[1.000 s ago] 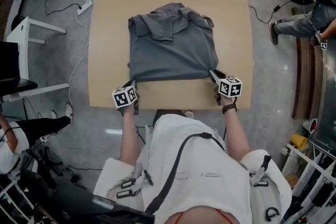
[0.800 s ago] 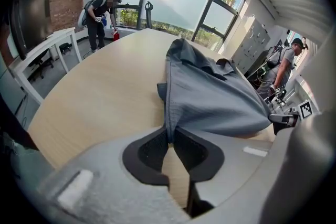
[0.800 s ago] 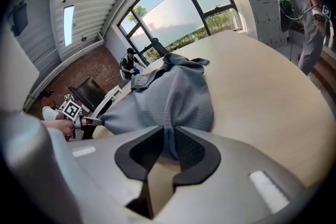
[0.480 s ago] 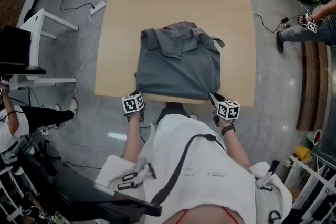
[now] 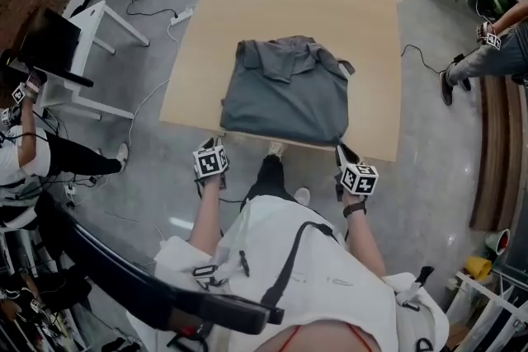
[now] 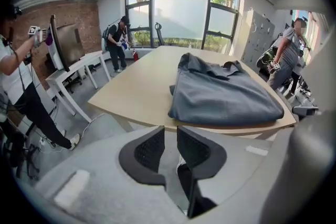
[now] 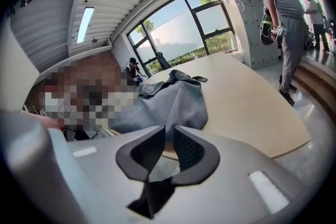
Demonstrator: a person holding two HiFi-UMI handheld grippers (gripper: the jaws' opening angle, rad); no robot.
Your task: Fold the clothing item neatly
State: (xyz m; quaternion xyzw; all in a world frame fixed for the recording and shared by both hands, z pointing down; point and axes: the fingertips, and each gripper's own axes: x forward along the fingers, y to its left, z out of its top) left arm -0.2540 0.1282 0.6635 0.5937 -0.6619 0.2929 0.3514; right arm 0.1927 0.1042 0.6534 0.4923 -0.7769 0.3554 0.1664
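Your grey shirt (image 5: 285,99) lies folded on the desk (image 5: 305,4). Its hem runs along the desk's near edge, closer to the near right corner than to the left, and its collar end points toward the far edge. Your left gripper (image 6: 170,136) hangs off the desk, just outside the near edge by the shirt's near left corner. Its fingers (image 6: 149,149) stand parted and have just been opening. Nothing sits between them, and the shirt lies apart from them on the desk. Your right gripper (image 7: 168,134) sits at the near edge, at the shirt's near right corner. Its fingers (image 7: 189,150) are drawn close with only a thin slit between them, and their tips pinch the cloth of that corner
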